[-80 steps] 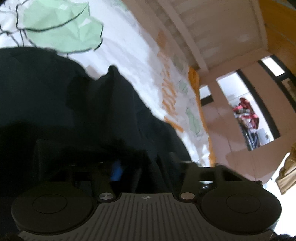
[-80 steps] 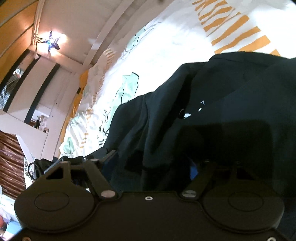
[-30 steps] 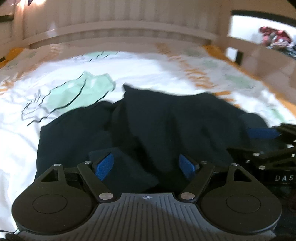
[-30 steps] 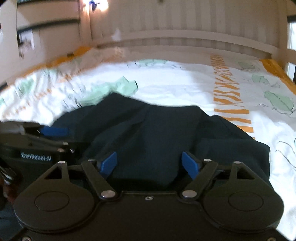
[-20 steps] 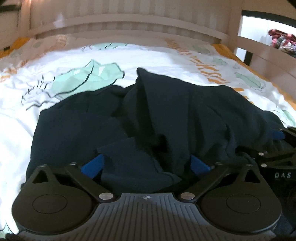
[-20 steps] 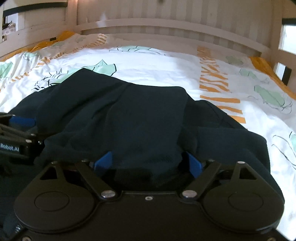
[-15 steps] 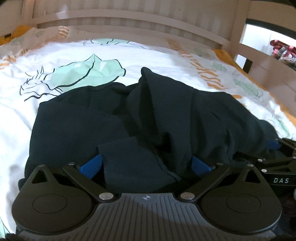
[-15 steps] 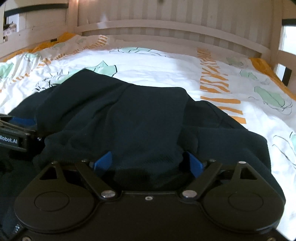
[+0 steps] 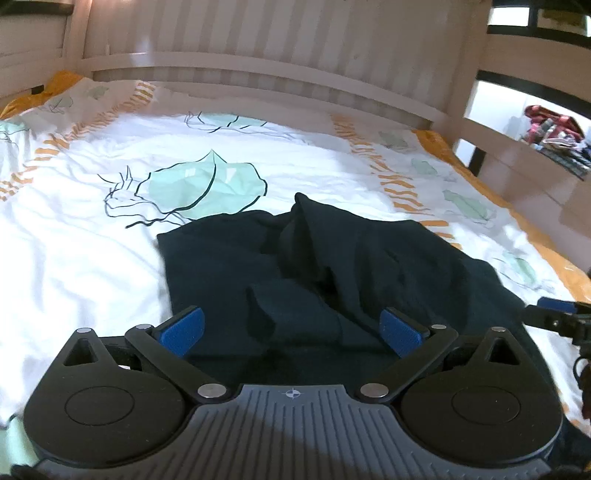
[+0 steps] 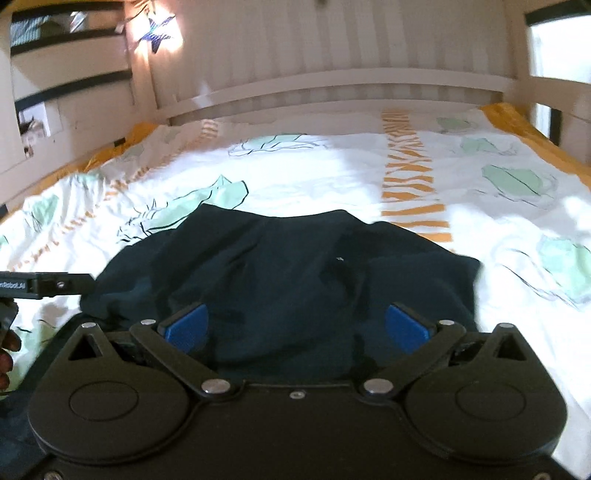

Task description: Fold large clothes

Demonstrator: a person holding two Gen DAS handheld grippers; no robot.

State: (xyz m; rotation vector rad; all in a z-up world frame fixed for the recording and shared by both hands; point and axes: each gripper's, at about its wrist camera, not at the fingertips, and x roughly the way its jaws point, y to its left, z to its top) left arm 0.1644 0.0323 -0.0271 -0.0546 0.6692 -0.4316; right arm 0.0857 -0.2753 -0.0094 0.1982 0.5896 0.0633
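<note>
Lying in a rumpled heap on the bed, a dark navy garment [image 9: 332,266] sits near the middle of the mattress, with a folded flap bunched at its near edge and a raised ridge of cloth running toward the far side. From my right wrist view the same garment [image 10: 295,273] spreads low and wide just ahead of my tool. My left gripper [image 9: 291,330] hangs just above the near edge of the cloth, its blue pads [image 9: 181,330] spread wide apart and clasping nothing. My right gripper [image 10: 297,328] is likewise spread wide over the fabric, pads [image 10: 406,326] apart, empty. Beneath the garment is a white duvet [image 9: 74,236] printed with pale green leaves and orange stripes. Beyond it stands a pale slatted headboard [image 10: 332,85]. A glowing star-shaped light [image 10: 157,33] hangs on the wall at upper left
</note>
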